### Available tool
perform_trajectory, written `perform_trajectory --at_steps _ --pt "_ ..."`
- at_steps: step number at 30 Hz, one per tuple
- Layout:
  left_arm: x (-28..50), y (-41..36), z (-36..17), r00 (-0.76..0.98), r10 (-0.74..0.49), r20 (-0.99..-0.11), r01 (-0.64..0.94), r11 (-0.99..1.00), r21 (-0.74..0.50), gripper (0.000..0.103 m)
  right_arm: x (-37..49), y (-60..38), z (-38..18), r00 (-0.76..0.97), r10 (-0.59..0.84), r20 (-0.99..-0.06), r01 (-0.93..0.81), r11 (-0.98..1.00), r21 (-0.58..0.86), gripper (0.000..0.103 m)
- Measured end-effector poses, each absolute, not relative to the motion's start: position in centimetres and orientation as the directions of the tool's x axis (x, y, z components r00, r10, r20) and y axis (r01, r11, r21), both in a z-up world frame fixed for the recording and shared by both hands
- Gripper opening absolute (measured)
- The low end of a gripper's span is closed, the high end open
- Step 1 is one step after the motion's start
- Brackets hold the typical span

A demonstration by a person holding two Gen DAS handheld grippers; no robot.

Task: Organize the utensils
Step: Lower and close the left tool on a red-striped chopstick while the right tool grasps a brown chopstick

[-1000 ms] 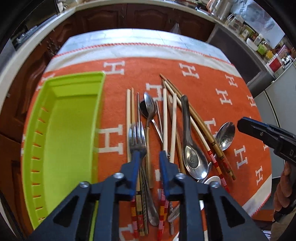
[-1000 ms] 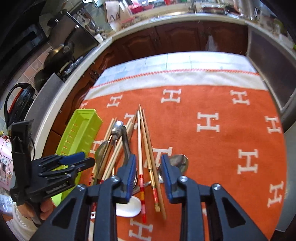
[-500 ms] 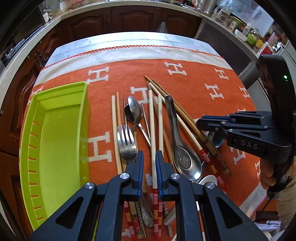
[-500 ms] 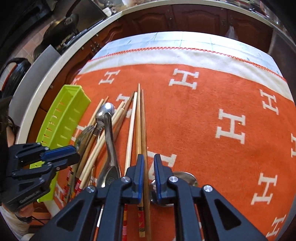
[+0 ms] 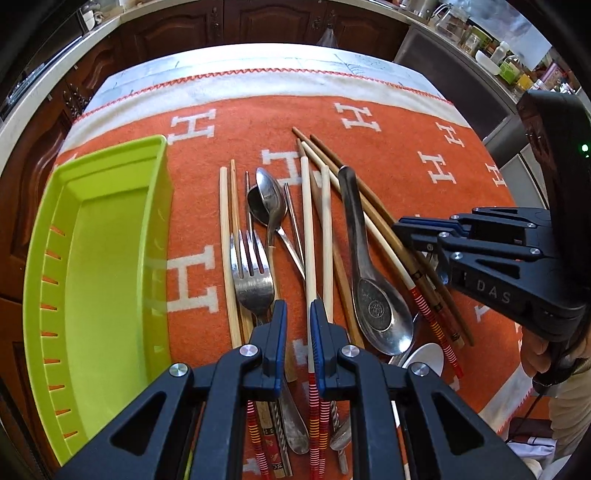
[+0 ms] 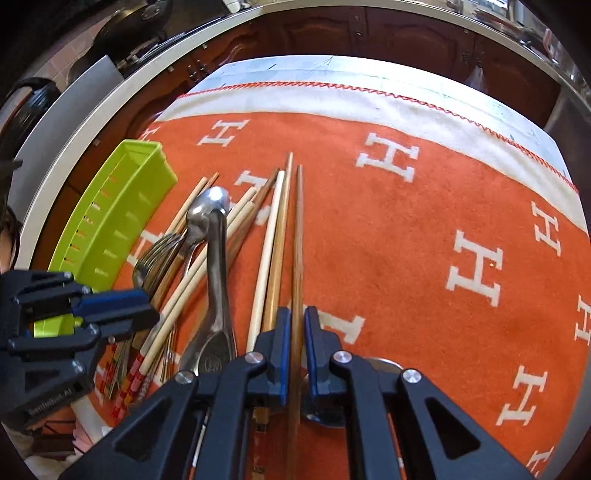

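A pile of utensils lies on an orange cloth: a fork [image 5: 251,273], steel spoons [image 5: 271,199], a large soup spoon [image 5: 373,295] and many chopsticks. A lime green tray [image 5: 99,266] sits left of them, empty. My left gripper [image 5: 297,317] is nearly shut over a pale chopstick [image 5: 307,229] with a red-striped end. My right gripper [image 6: 295,325] is closed around a brown chopstick [image 6: 297,236]. The right gripper also shows in the left wrist view [image 5: 417,229], low over the pile's right side.
The cloth [image 6: 424,229] has white H marks and covers the table; its right half holds no utensils. Dark wood cabinets [image 5: 258,22] run behind. A counter with jars [image 5: 491,44] stands at the far right.
Both grippers have closed from open and dropped closer to the pile. The right gripper moved in over the chopsticks on the right side.
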State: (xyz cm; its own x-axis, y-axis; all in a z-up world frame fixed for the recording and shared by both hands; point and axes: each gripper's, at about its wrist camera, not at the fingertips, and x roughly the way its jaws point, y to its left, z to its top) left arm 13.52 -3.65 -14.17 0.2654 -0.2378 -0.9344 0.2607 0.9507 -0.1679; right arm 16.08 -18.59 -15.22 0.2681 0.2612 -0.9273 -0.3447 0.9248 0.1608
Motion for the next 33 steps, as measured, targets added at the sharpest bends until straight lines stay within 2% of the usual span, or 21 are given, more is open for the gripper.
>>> perform_trajectory --at_steps 10,29,31,33 --pt "13.5 -4.4 -14.7 0.245 -0.247 -0.937 0.292 0.941 -0.172 0.01 14.0 -20.7 -15.1 0.258 0.331 -0.908 -0.275 0.926 0.26 0.007" --pt "13.3 -3.7 -15.0 0.274 -0.246 -0.93 0.275 0.946 -0.17 0.013 12.0 -21.7 -14.0 0.287 0.367 -0.885 -0.245 0.921 0.303 0.006" --pt "13.3 -3.4 -15.0 0.272 -0.273 -0.923 0.261 0.944 -0.203 0.005 12.0 -21.8 -14.0 0.288 0.372 -0.883 -0.233 0.921 0.312 0.006" --pt "13.2 -3.2 -15.1 0.274 -0.292 -0.916 0.242 0.943 -0.228 0.004 11.9 -22.0 -14.0 0.288 0.378 -0.88 -0.221 0.92 0.324 0.006"
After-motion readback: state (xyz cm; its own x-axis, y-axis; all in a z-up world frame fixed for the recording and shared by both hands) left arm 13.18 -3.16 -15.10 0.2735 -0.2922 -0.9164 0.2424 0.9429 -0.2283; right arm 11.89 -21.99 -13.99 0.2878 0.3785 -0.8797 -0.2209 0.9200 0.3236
